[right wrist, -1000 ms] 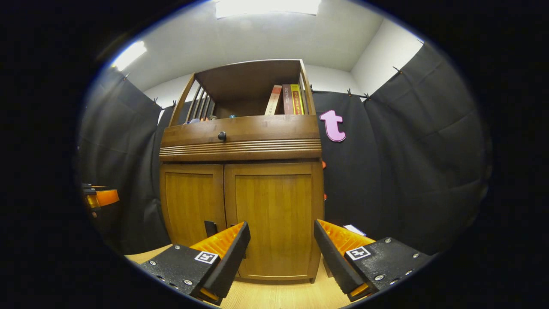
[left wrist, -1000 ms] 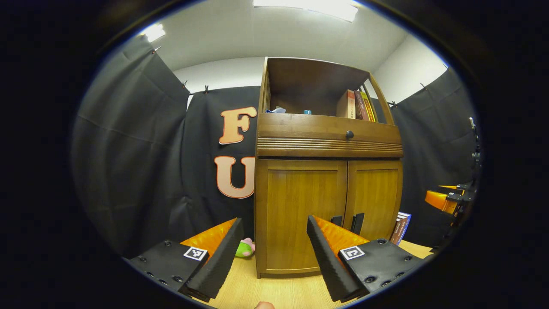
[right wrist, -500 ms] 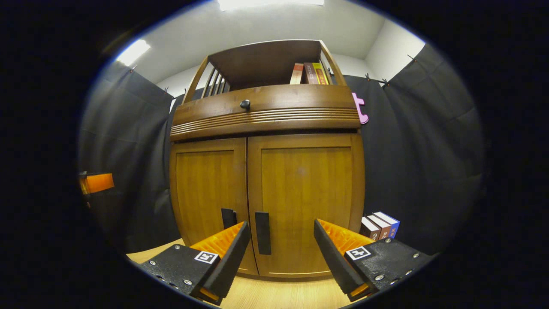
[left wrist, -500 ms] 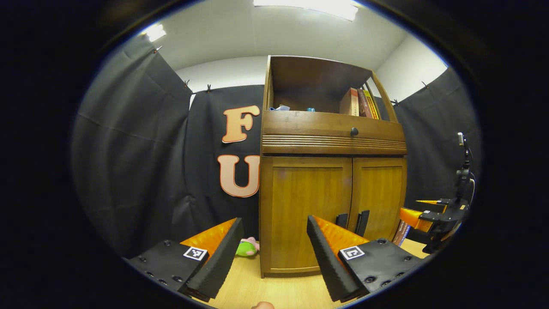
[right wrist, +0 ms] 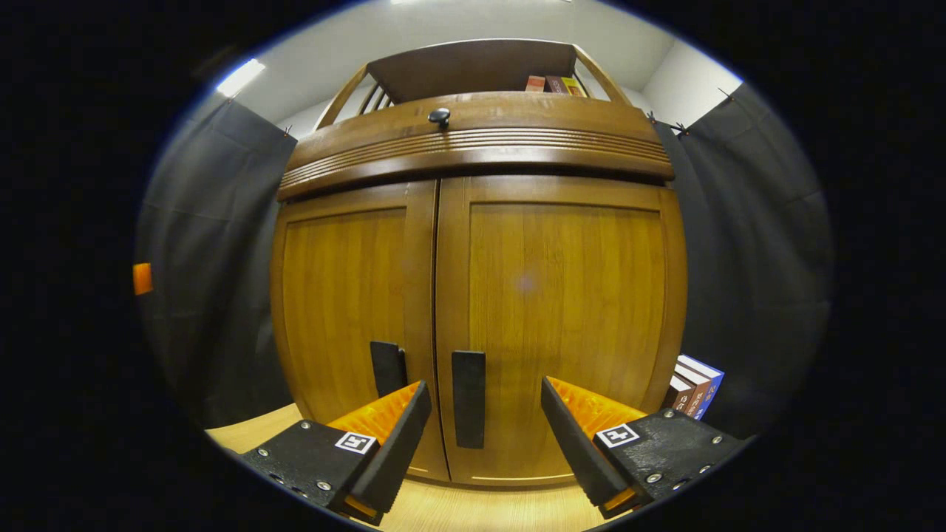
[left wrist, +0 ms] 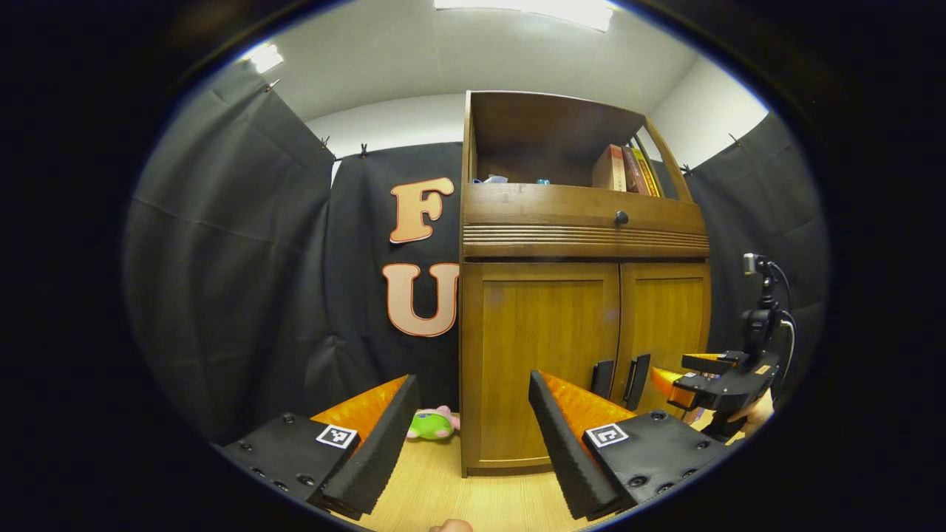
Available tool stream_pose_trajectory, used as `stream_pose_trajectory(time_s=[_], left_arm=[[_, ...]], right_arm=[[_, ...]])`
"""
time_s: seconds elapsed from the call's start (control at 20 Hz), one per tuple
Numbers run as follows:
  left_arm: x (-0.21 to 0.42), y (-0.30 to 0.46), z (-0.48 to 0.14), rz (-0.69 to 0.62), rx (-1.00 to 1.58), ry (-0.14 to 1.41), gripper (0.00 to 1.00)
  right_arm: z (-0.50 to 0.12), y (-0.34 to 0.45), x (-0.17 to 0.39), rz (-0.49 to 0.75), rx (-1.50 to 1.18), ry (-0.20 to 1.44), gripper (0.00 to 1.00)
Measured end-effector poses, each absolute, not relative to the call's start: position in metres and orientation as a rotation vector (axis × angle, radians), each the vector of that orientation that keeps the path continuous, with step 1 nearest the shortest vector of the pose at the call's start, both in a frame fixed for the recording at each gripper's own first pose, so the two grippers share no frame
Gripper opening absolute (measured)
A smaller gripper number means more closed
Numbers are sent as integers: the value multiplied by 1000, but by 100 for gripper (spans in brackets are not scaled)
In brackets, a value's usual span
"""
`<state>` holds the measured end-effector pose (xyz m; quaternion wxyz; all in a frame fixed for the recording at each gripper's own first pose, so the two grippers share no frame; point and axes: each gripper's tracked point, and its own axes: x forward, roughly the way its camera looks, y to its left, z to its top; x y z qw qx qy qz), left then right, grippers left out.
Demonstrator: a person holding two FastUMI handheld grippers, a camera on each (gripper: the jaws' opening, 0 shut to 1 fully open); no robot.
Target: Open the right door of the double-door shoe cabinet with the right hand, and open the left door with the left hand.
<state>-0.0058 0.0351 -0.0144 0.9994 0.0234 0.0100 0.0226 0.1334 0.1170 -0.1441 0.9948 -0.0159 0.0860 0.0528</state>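
Black door handles (right wrist: pixel 468 399) upright, vertical

right gripper (right wrist: pixel 484 428) open, fingers apart, right door handle (right wrist: pixel 468 399) between them, untouched; both cabinet (right wrist: pixel 480 295) doors closed.

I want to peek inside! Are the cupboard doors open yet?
Not yet. Both are shut: the left door and right door sit flush, edges meeting down the middle.
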Motion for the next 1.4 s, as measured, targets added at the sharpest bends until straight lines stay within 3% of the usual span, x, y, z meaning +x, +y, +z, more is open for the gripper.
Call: stream_pose_trajectory(time_s=[0.2,0.25,0.3,0.4,0.45,0.5,0.55,0.7,0.75,0.85,0.95,1.4], left_arm=[[-5,42,-17,54,50,18,99],[-5,44,-17,59,49,18,97],[-4,46,-18,62,47,19,98],[-3,50,-20,67,45,22,96],[-2,53,-22,71,46,24,96],[-2,54,-22,74,47,26,99],[-1,56,-24,77,47,29,99],[1,60,-27,83,42,37,97],[1,63,-29,88,41,39,98],[1,65,-30,98,43,43,97],[1,67,-28,107,49,39,95],[-8,65,-25,102,53,31,95]], right_arm=[[-170,122,159,100,-21,204,92],[-176,123,164,94,-16,216,100],[-182,122,167,86,-11,227,88],[-188,124,173,85,0,239,83],[-191,126,176,87,5,245,87],[-193,128,178,88,8,248,74],[-195,130,181,90,10,247,70],[-198,131,187,82,6,248,61],[-199,131,189,77,5,251,66],[-203,131,191,77,7,259,36],[-204,133,191,85,25,264,41],[-204,127,163,125,28,260,34]])
